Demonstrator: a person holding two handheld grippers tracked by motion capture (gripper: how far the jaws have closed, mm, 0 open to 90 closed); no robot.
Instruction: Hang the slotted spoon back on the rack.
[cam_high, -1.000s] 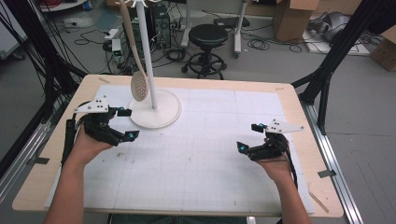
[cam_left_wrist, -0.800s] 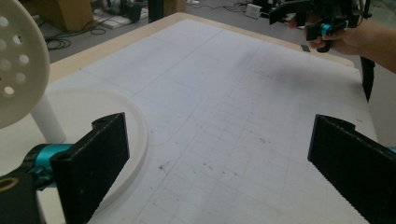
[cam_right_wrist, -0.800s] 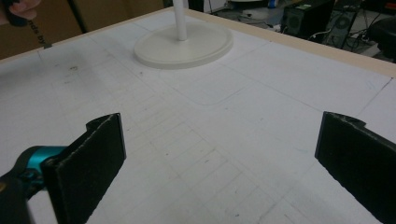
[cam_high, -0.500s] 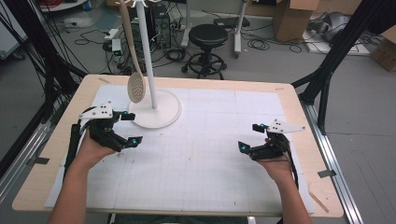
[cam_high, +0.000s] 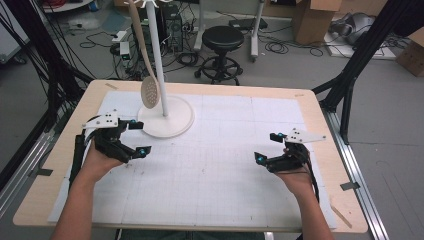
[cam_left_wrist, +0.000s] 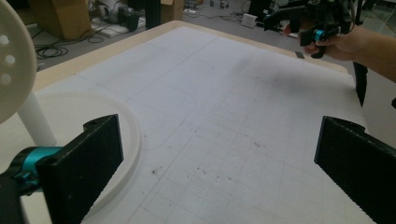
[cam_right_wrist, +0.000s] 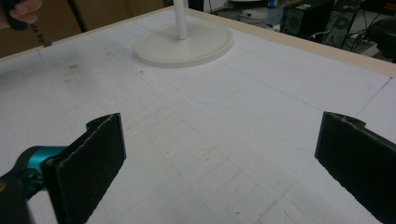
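Slotted spoon (cam_high: 148, 89): pale cream, perforated round bowl, long handle. Hangs from white stand (cam_high: 165, 117), handle up, bowl down beside the pole, above the base. Left gripper (cam_high: 134, 137) near the base, jaws just opened wide, empty. Right gripper (cam_high: 267, 147) well apart, jaws wide, empty.

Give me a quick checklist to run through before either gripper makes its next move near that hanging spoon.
1. Left gripper open, nothing between its jaws: ok; the jaws have just been opening.
2. Right gripper open and empty: ok.
3. Spoon hangs from the stand, bowl down, clear of the mat: ok.
4. Spoon's hold on the hook at the top: cannot tell, it is cut off in the high view.
5. Stand upright, base flat on the mat: ok.
6. Mat between the two grippers free of obstacles: ok.
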